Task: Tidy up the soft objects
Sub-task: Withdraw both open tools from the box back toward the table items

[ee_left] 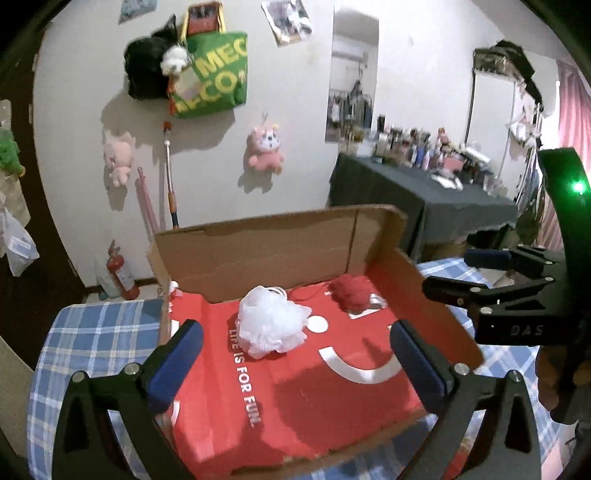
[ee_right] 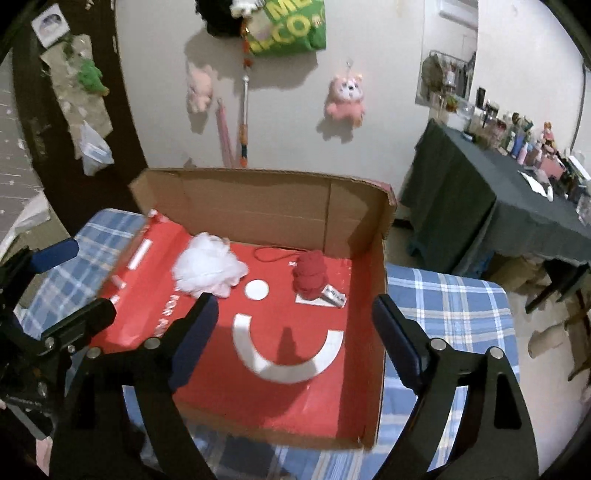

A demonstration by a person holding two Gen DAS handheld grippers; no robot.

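- Left gripper [ee_left: 295, 350]: jaws wide apart, empty.
- Right gripper [ee_right: 295, 325]: jaws spread, empty.
- White mesh bath pouf [ee_left: 271, 325] and red yarn ball [ee_left: 351, 293] lie apart inside the red-lined cardboard box [ee_left: 258, 240].

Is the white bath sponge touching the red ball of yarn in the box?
Apart. The right wrist view shows the white bath sponge and the red ball of yarn separated by bare red box floor.

A lived-in room of a home: plush toys [ee_left: 264, 149] and a green tote bag [ee_left: 214, 72] hang on the white wall, a dark-clothed desk [ee_left: 417, 192] is crowded with bottles, a clothes rack [ee_left: 506, 74] stands beside a pink curtain [ee_left: 576, 122], and photos [ee_left: 286, 20] are pinned up.
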